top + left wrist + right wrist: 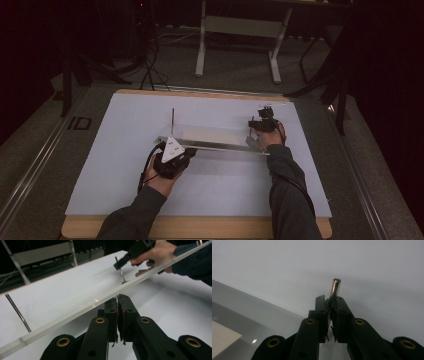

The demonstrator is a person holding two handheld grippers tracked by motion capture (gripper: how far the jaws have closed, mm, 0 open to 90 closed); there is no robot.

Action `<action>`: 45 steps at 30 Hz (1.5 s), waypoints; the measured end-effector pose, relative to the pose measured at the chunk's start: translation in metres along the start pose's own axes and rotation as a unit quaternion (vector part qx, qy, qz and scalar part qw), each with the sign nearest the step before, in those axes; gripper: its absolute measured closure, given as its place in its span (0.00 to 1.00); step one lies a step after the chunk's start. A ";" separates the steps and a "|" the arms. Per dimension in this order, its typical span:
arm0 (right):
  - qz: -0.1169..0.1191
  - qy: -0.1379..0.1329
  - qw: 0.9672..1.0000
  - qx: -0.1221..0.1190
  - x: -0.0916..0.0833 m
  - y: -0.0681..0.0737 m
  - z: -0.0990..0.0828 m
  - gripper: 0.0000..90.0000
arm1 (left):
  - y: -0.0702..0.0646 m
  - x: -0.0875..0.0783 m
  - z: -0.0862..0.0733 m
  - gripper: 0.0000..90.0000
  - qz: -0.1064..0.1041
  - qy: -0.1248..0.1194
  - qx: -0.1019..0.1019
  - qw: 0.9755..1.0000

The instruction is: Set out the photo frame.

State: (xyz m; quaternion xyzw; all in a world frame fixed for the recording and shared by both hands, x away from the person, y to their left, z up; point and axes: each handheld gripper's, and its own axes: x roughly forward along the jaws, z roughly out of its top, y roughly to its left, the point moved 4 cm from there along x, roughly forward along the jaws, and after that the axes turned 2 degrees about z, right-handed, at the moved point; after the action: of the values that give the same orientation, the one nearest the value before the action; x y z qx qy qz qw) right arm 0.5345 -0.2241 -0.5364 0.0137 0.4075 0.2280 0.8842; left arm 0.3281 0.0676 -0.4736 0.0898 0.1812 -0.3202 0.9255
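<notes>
Both grippers on the clear acrylic plate (212, 136), mid-frame on the white table sheet (125, 190).

L gripper (117, 298): jaws pressed together at the plate's near edge, apparently pinching it, that end looks raised. R gripper (331, 300): jaws pinch a metal rod (335, 287) upright at the plate's right end. Second rod (173, 121) stands at upper left corner. Judged: 2 posts in, plate not settled yet.

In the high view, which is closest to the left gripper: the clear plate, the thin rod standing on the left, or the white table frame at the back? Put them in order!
From the left gripper:
1. Clear plate: right at the jaws, stretching off to the right.
2. Left rod: standing upright just behind the gripper, at the plate's left end.
3. White table frame: far back on the floor, beyond the table.
</notes>
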 end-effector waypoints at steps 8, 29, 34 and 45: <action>0.009 0.000 1.000 0.008 0.002 -0.002 -0.003 0.92 | 0.009 0.008 0.020 0.94 0.009 -0.003 0.009 1.000; 0.040 -0.052 0.998 -0.012 -0.033 -0.009 0.004 0.81 | 0.015 0.023 0.041 0.93 0.013 -0.008 0.023 1.000; 0.029 -0.051 0.998 -0.028 -0.043 -0.015 -0.003 0.81 | 0.017 0.025 0.044 0.93 0.014 -0.009 0.023 1.000; 0.038 -0.044 0.994 -0.091 -0.063 -0.020 -0.028 0.73 | 0.021 0.028 0.049 0.93 0.015 -0.011 0.019 1.000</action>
State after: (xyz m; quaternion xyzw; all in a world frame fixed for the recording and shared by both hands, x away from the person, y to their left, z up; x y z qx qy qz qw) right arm 0.4865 -0.2726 -0.5141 -0.0417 0.3448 0.2968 0.8895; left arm 0.3749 0.0542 -0.4383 0.1061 0.1638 -0.3109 0.9302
